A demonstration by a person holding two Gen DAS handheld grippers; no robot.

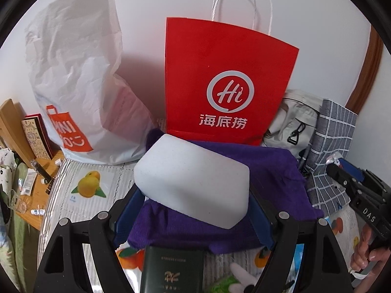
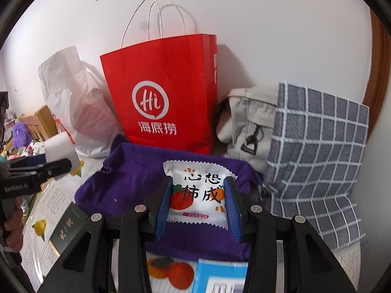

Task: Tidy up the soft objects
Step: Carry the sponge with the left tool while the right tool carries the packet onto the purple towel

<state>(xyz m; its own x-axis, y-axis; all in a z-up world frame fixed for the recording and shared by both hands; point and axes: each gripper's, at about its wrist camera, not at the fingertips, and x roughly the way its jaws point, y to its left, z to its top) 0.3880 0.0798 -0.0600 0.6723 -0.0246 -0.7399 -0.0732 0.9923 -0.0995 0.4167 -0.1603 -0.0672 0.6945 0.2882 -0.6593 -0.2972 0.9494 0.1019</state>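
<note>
My left gripper (image 1: 194,199) is shut on a white foam block (image 1: 193,183) and holds it above a purple cloth (image 1: 273,171). The block also shows in the right wrist view (image 2: 61,151), held by the left gripper (image 2: 56,164). My right gripper (image 2: 198,200) is shut on a white snack packet (image 2: 198,193) printed with persimmons, above the same purple cloth (image 2: 122,183). The right gripper also shows in the left wrist view (image 1: 342,173) at the right edge. A red paper bag (image 1: 227,78) stands upright against the wall behind the cloth; it also shows in the right wrist view (image 2: 163,92).
A white plastic bag (image 1: 78,78) stands left of the red bag. A beige bag (image 2: 249,124) and a grey checked cloth (image 2: 315,156) lie to the right. A dark green booklet (image 1: 171,268) lies on the fruit-print cover (image 1: 90,185). A wooden table (image 1: 36,195) with small items is at far left.
</note>
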